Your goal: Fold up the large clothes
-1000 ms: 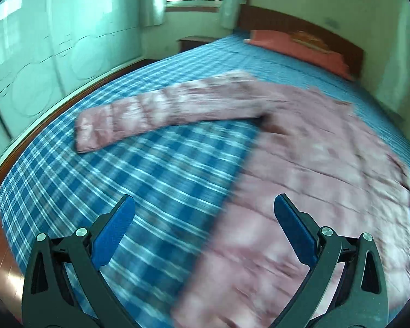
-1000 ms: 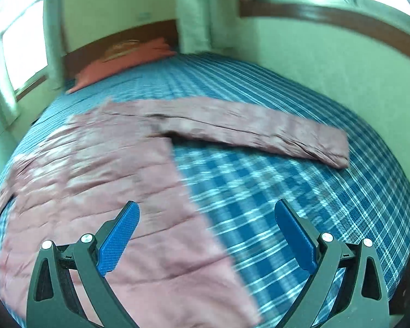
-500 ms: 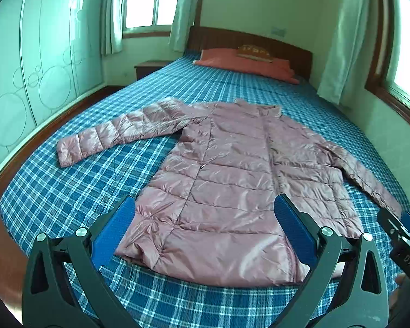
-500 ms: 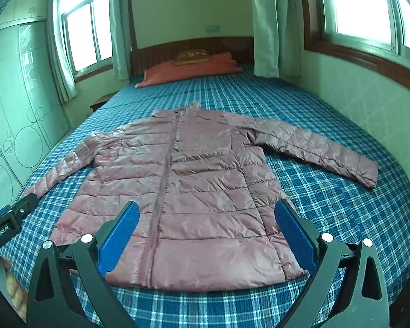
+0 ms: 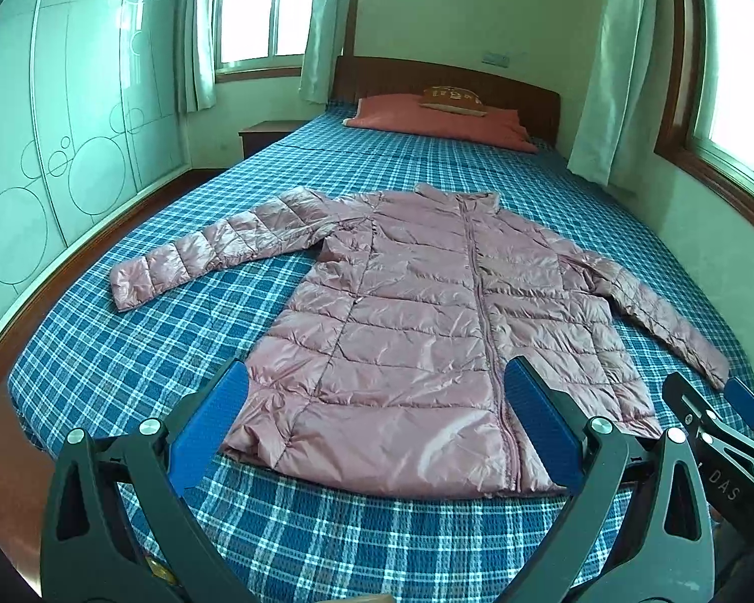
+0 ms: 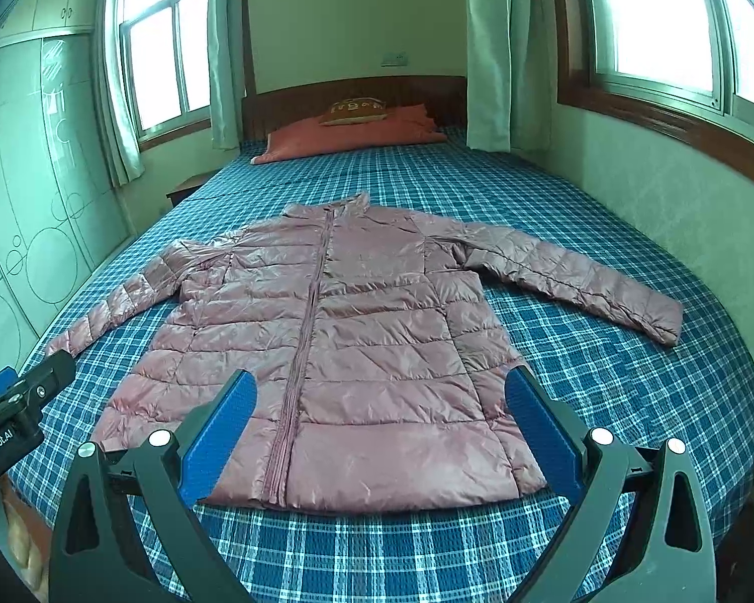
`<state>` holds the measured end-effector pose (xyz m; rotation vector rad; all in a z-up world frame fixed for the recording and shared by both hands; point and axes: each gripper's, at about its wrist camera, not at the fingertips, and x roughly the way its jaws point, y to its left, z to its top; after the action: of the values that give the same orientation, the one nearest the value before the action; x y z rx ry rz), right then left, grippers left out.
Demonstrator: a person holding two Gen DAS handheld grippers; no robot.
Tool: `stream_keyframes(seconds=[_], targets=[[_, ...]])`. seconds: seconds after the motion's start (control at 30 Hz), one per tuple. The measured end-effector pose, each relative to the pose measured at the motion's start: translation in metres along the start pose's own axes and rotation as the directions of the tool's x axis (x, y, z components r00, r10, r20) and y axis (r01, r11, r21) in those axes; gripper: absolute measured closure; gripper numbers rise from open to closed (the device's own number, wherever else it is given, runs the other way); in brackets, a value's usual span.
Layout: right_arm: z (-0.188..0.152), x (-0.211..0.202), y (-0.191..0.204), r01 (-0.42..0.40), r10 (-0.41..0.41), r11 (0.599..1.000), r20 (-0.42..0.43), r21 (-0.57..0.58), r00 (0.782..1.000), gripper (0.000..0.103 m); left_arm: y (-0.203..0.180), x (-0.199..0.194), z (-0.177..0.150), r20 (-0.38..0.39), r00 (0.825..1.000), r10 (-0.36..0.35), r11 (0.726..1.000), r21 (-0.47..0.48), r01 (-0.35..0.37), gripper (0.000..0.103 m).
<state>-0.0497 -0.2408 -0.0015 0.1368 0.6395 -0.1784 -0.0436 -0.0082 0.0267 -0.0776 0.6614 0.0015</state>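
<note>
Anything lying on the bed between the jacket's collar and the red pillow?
Nothing: only bare blue plaid sheet between the pink jacket collar and the red pillow, in both wrist views.

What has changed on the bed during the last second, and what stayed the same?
Both tools, left and right, pulled back from close over the pink quilted puffer jacket toward the foot of the blue checked bed, so the whole jacket now shows. Neither took hold of anything. The jacket stayed flat, unfolded, sleeves spread; both tools stayed open.
</note>
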Motion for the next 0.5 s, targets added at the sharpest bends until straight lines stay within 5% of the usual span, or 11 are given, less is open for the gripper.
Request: stream_keyframes(seconds=[0.5], targets=[[-0.0051, -0.0074, 0.002, 0.007, -0.007, 1.0, 0.009, -0.007, 1.0, 0.005, -0.0058, -0.0083, -0.0039, 0.012, 1.0, 0.004, 1.0, 0.014, -0.004, 0.002]])
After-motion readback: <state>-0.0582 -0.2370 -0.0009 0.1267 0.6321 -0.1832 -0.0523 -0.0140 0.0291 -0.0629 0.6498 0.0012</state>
